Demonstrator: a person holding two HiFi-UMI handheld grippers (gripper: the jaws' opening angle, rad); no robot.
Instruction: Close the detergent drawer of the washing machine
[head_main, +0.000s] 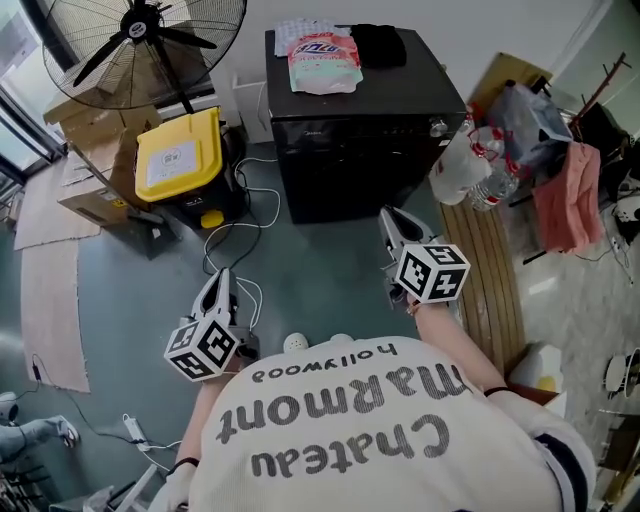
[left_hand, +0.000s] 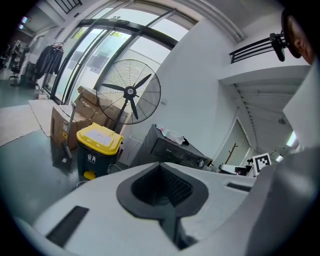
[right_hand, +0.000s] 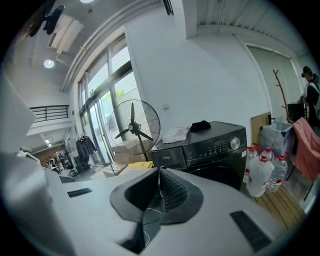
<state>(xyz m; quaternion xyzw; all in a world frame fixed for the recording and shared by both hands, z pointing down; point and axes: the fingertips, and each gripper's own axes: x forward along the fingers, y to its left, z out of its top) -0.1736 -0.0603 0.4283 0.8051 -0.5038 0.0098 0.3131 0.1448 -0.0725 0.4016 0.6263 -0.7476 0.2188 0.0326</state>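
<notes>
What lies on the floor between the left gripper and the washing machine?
In the head view, white cable loops across the floor between left gripper and washing machine.

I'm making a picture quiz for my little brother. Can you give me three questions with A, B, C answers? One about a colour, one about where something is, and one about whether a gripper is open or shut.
1. What colour is the bin's lid?
A yellow
B red
C green

2. Where does the pink-and-white pouch lie?
A on a chair
B on top of the washing machine
C inside the bin

3. How do the jaws of the right gripper stand?
A wide open
B half open
C shut, with nothing between them

Answers:
1 A: the lid shows bright yellow in the head view.
2 B: the pouch rests on the black machine's flat top.
3 C: in the right gripper view the jaws meet and hold nothing.
</notes>
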